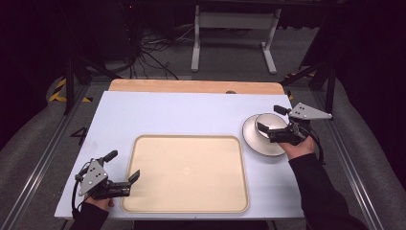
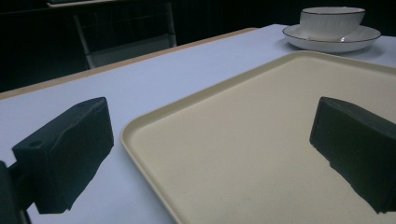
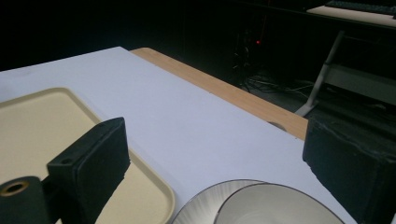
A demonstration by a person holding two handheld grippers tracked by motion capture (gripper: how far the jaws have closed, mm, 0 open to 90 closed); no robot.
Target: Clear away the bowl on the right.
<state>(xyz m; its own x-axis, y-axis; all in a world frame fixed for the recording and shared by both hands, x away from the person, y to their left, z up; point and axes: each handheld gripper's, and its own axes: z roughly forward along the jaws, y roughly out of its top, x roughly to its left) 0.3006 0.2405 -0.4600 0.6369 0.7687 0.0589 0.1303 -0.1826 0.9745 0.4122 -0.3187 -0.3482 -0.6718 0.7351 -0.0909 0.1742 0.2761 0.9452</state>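
I see right gripper (image 1: 270, 123) jaws spread wide over the bowl (image 1: 271, 123), gripping nothing | bowl sits on saucer (image 1: 254, 142) at tray's (image 1: 186, 211) 2 o'clock | left gripper (image 1: 123, 168) agape, straddling tray's 8 o'clock corner rim

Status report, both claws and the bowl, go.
Left claw open at tray corner. Right claw open over bowl, not gripping. Bowl sits on saucer. Nothing blocking.
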